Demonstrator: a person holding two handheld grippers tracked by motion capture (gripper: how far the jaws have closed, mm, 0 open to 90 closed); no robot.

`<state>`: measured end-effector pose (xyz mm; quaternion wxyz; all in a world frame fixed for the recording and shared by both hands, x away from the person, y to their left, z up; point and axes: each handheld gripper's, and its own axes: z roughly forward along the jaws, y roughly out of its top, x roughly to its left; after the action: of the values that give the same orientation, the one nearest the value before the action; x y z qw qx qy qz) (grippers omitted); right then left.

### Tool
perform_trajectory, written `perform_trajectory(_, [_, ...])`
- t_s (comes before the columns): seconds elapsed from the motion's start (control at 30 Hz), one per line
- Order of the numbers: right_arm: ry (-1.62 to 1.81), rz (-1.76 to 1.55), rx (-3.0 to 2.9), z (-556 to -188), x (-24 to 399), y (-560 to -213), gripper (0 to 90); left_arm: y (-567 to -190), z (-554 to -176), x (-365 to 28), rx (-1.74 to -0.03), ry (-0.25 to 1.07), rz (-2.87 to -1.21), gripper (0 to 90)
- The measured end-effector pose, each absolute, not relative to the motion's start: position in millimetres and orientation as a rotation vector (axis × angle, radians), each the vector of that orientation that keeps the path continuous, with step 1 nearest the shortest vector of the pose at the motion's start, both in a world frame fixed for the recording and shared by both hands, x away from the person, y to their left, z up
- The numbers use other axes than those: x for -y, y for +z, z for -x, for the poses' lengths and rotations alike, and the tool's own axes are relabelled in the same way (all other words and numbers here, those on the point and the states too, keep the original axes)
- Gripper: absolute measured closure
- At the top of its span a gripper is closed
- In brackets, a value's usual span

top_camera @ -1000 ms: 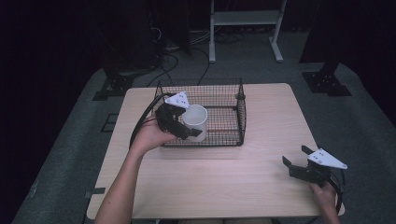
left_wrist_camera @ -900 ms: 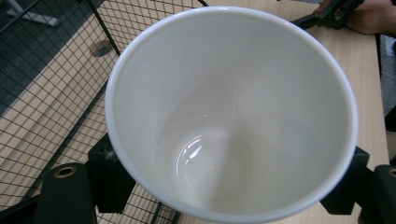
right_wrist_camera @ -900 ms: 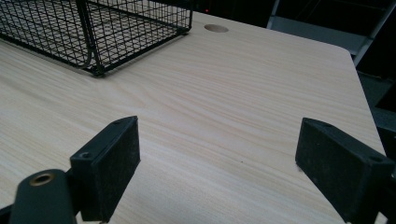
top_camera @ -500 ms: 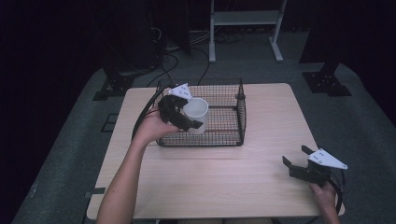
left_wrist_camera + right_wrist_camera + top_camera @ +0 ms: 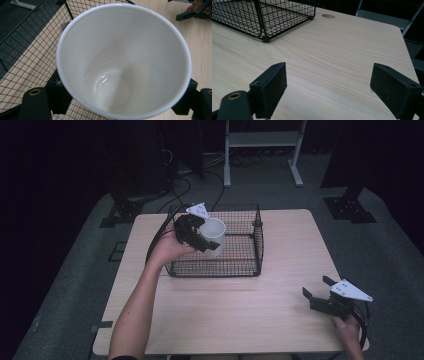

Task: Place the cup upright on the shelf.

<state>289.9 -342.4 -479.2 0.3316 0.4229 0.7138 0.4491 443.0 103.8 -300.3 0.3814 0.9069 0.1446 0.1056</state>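
Nearest the person, at the right front corner of the pale wood-grain table (image 5: 240, 315), the right hand (image 5: 346, 329) holds the right gripper (image 5: 316, 287) low over the tabletop, its two black jaws spread wide with nothing between them; the right gripper view looks between those flat black pads (image 5: 271, 88) across bare boards toward a corner of the black wire-mesh basket (image 5: 262, 17). A grey three-cornered plate (image 5: 351, 290) sits on top of this gripper. Farther in, the left forearm (image 5: 137, 305) reaches forward from the bottom edge to the left hand (image 5: 167, 249), which holds the left gripper (image 5: 202, 242) at the basket's left side. Its jaws are clamped on the wall of a smooth white round cup (image 5: 213, 234), one on each side, and the cup is tilted with its open mouth facing up and toward the person, raised over the basket's left half. The left gripper view looks straight down into the glossy, empty cup (image 5: 122, 62), with basket mesh (image 5: 32, 45) beneath it. Beyond the table stands a white metal stand (image 5: 262, 150) on the dark floor.
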Motion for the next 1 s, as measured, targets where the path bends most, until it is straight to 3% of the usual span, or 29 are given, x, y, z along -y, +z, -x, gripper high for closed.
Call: perform_trajectory(1.0, [1.177, -1.107, -1.868, -289.7, 342.6, -479.1, 13.1, -331.9, -485.1, -98.8, -0.474, 0.243, -2.332, 21.6])
